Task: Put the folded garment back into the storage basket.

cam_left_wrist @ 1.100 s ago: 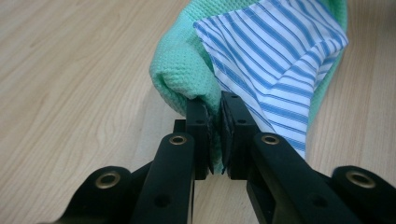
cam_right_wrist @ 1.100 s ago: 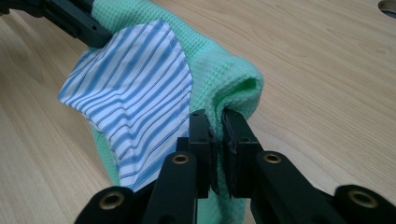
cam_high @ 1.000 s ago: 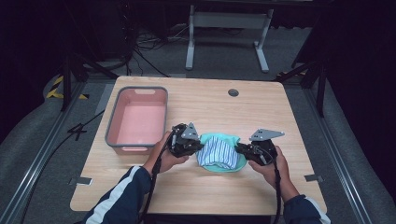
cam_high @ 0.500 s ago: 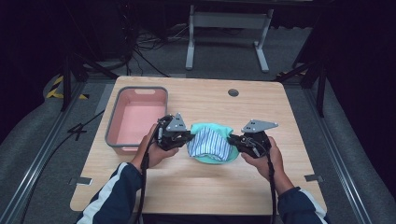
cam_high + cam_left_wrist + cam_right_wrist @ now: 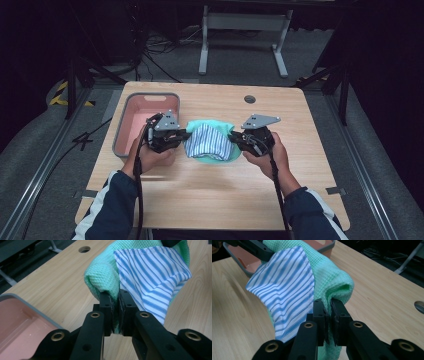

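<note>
Fingers (image 5: 107,305) of our left gripper (image 5: 186,135) are clenched on a fold of the green cloth (image 5: 105,272), and those of our right gripper (image 5: 233,136) pinch its other end (image 5: 332,282). Between them we hold the cloth over the middle of the counter (image 5: 300,110), with a striped cloth (image 5: 207,142) draped on top. Just beside our left hand (image 5: 150,155) sits a pink bin (image 5: 145,107).
</note>
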Demonstrator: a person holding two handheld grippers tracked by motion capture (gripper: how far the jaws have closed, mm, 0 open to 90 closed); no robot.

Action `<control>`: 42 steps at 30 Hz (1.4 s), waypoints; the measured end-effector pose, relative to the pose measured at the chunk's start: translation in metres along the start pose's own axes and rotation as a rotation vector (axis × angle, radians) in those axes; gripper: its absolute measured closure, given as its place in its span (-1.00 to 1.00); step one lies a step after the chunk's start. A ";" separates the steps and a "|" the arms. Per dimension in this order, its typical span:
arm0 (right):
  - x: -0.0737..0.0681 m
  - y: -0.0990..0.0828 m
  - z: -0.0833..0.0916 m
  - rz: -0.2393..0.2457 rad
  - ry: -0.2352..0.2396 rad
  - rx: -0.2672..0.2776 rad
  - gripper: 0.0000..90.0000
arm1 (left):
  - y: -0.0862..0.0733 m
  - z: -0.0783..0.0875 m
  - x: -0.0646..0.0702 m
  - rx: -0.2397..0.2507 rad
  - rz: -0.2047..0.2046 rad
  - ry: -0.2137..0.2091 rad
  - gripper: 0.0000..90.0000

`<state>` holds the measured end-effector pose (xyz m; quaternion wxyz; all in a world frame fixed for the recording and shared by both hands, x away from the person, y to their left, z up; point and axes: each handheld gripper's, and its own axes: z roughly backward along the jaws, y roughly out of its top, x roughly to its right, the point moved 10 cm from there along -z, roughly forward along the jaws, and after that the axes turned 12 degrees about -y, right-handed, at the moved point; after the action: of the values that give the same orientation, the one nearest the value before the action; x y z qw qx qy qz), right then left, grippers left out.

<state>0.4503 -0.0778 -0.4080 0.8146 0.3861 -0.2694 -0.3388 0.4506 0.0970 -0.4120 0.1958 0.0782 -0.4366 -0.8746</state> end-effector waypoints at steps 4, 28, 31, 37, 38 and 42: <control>-0.005 0.012 -0.005 -0.002 0.012 0.010 0.84 | -0.001 0.013 -0.006 0.007 0.015 0.014 0.84; -0.073 0.097 -0.063 0.074 0.103 0.045 0.84 | -0.036 0.106 -0.062 0.086 0.127 0.200 0.84; -0.080 0.103 -0.072 0.077 0.110 0.050 0.84 | -0.041 0.117 -0.068 0.102 0.145 0.215 0.84; -0.096 0.109 -0.095 0.070 0.112 0.036 0.84 | -0.052 0.124 -0.080 0.082 0.169 0.250 0.85; -0.098 0.109 -0.098 0.068 0.118 0.032 0.84 | -0.055 0.124 -0.081 0.069 0.167 0.254 0.84; -0.104 0.109 -0.111 0.069 0.124 0.015 0.84 | -0.065 0.123 -0.088 0.053 0.190 0.267 0.84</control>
<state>0.5005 0.1028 -0.4003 0.8381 0.4029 -0.2339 -0.2837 0.4748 0.2580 -0.3918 0.3320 0.1573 -0.4350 -0.8221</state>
